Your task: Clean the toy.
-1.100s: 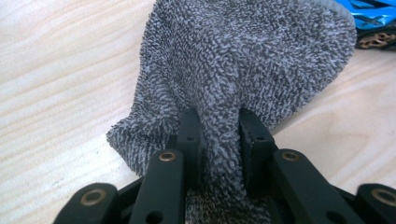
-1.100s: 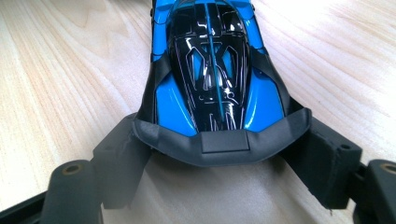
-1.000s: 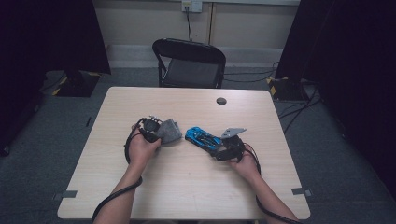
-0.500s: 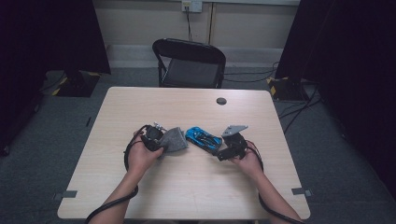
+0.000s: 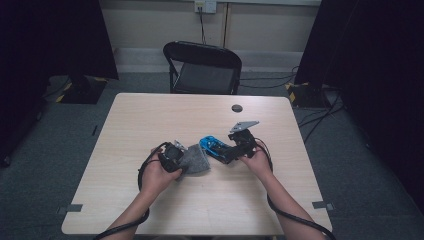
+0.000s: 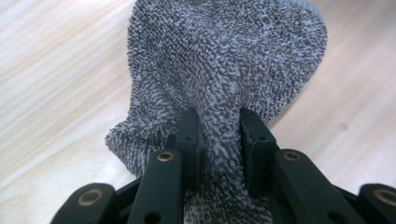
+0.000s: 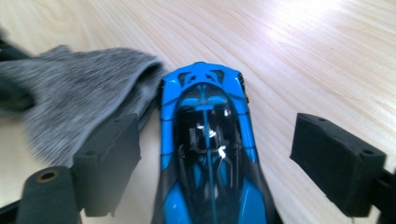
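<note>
At the centre of the frame, the left gripper [image 5: 179,156] has pinched the grey cloth [image 5: 196,159] tight, ready to wipe the blue toy car [image 5: 216,147] lying loose between the right gripper [image 5: 231,152]'s wide, just-narrowed jaws.

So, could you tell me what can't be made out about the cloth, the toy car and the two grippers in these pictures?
- Grey cloth: its pinched edge is hidden between the left gripper jaws, left gripper view.
- Blue toy car: its near end is cut off by the bottom edge in the right gripper view, and whether the right gripper pads touch it is unclear.
- Small dark disc on the table: too small to identify, high view.
</note>
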`<state>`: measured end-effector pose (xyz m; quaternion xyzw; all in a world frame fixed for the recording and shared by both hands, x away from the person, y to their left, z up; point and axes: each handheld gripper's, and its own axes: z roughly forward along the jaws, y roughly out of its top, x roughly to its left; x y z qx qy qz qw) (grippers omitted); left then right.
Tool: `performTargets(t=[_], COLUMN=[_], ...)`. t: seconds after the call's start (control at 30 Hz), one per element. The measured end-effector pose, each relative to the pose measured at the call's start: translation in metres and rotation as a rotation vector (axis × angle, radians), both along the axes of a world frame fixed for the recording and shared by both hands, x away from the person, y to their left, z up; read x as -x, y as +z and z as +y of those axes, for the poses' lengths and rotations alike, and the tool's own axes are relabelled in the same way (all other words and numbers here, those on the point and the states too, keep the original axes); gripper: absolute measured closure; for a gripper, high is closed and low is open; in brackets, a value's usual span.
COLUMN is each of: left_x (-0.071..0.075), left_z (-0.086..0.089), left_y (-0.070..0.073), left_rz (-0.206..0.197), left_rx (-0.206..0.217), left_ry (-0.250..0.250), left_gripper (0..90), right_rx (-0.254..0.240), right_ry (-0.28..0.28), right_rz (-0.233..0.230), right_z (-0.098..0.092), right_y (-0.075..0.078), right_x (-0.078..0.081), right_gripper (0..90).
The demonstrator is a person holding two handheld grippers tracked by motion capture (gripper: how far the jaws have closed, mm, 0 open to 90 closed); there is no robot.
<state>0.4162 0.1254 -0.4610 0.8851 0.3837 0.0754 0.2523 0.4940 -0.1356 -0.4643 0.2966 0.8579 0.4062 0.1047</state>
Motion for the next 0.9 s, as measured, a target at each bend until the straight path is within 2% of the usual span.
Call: performTargets(t=[0.07, 0.17, 0.23, 0.37, 0.5, 0.63, 0.77, 0.83, 0.9], left_x=[0.002, 0.008, 0.012, 0.018, 0.019, 0.02, 0.024, 0.026, 0.027], left_z=[-0.003, -0.007, -0.01, -0.015, -0.02, -0.025, -0.035, -0.04, -0.044], left_y=[0.001, 0.004, 0.006, 0.007, 0.005, 0.005, 0.007, 0.008, 0.008], left_rz=[0.001, 0.007, 0.015, 0.019, 0.025, 0.031, 0.036, 0.034, 0.034], left_rx=[-0.003, 0.006, 0.018, 0.02, 0.02, 0.024, 0.037, 0.038, 0.04], left_ry=[-0.019, -0.045, -0.06, -0.094, -0.101, -0.117, -0.157, -0.177, -0.181], left_gripper=[72.6, 72.6, 72.6, 72.6, 72.5, 72.5, 72.5, 72.5, 72.4], right_rx=[0.011, 0.038, 0.02, 0.046, 0.072, 0.025, -0.042, -0.049, -0.028], right_ry=[-0.007, -0.022, -0.009, 0.017, 0.025, 0.012, -0.008, -0.003, -0.005], right_rz=[0.02, 0.017, 0.037, 0.023, 0.011, 0.044, 0.128, 0.134, 0.124], right_z=[0.006, 0.013, 0.015, 0.018, 0.02, 0.016, 0.008, 0.006, 0.007], right_y=[-0.003, -0.007, -0.01, -0.013, -0.017, -0.021, -0.027, -0.027, -0.025], right_x=[-0.005, -0.01, -0.012, -0.012, -0.009, -0.011, -0.016, -0.016, -0.016], right_gripper=[17.4, 20.3, 24.5, 29.8, 32.7, 32.5, 31.5, 31.4, 29.8])
